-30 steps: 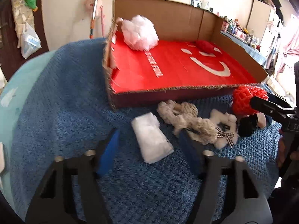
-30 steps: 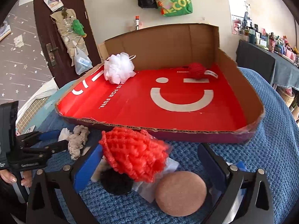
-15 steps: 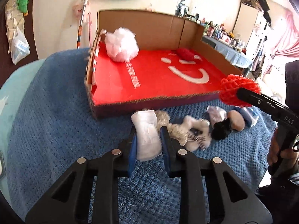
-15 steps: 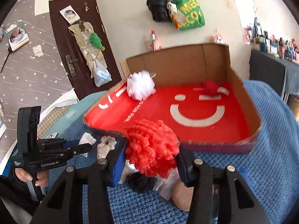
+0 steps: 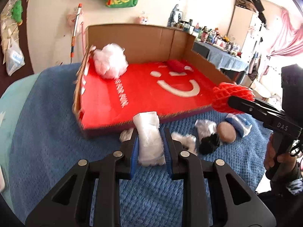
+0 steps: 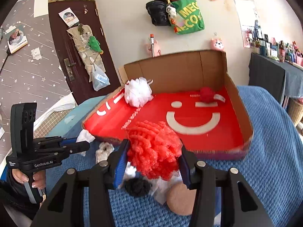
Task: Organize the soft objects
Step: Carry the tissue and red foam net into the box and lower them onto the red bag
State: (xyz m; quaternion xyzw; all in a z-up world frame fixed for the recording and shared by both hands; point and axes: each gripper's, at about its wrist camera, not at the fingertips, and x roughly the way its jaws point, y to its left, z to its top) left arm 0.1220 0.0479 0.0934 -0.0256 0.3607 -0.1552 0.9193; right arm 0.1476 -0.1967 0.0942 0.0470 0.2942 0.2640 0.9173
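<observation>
My left gripper is shut on a white soft packet and holds it above the blue blanket, just short of the red-floored cardboard box. My right gripper is shut on a red foam net, lifted in front of the box's near edge; the net also shows in the left wrist view. Inside the box lie a white bath pouf at the back left and a small red ball at the back.
On the blue blanket before the box lie a tan round pad, a black fuzzy piece, a white plush toy, a beige rope toy and a blue-and-white packet. The box has high back and right walls.
Both grippers shut, left on the white packet and right on the red net, then lifted them and moved toward the box.
</observation>
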